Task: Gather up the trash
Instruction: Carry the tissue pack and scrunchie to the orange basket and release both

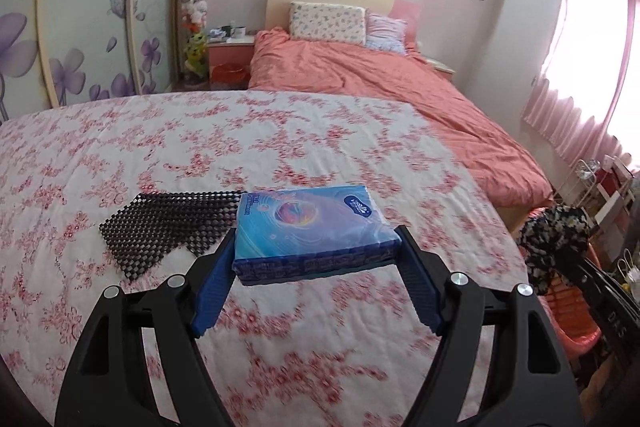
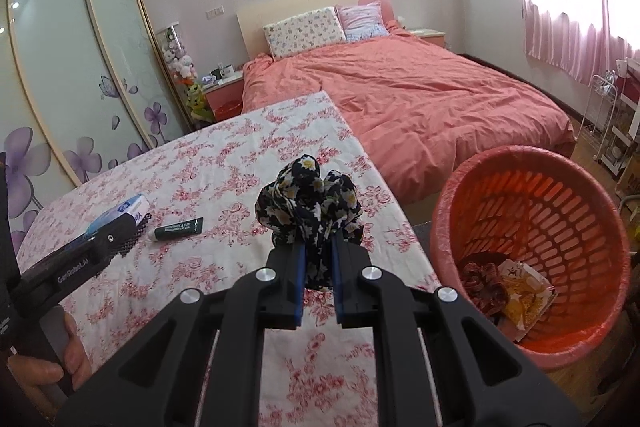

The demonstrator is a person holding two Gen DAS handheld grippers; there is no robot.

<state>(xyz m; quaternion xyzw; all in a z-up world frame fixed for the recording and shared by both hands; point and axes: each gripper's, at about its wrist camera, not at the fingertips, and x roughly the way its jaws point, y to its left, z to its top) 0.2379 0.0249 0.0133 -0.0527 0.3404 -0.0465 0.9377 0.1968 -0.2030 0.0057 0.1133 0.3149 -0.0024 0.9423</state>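
My left gripper (image 1: 316,235) is shut on a blue tissue pack (image 1: 312,227), one pad against each long side. The pack hangs just above the flowered tablecloth (image 1: 240,139), over the edge of a black mesh mat (image 1: 160,227). My right gripper (image 2: 317,247) is shut on a bunched black floral cloth (image 2: 308,203), held above the table's right edge. To its right, on the floor, stands a red slotted basket (image 2: 452,195) with a dark red cloth (image 2: 484,283) and a yellow wrapper (image 2: 524,299) inside. A dark green tube (image 2: 178,229) lies on the tablecloth.
A bed with a salmon cover (image 2: 420,99) lies beyond the table. Wardrobe doors with purple flowers (image 2: 80,87) stand to the left. A white rack (image 2: 612,131) stands by the curtained window at right. A person's hand (image 2: 60,359) grips the left gripper's handle.
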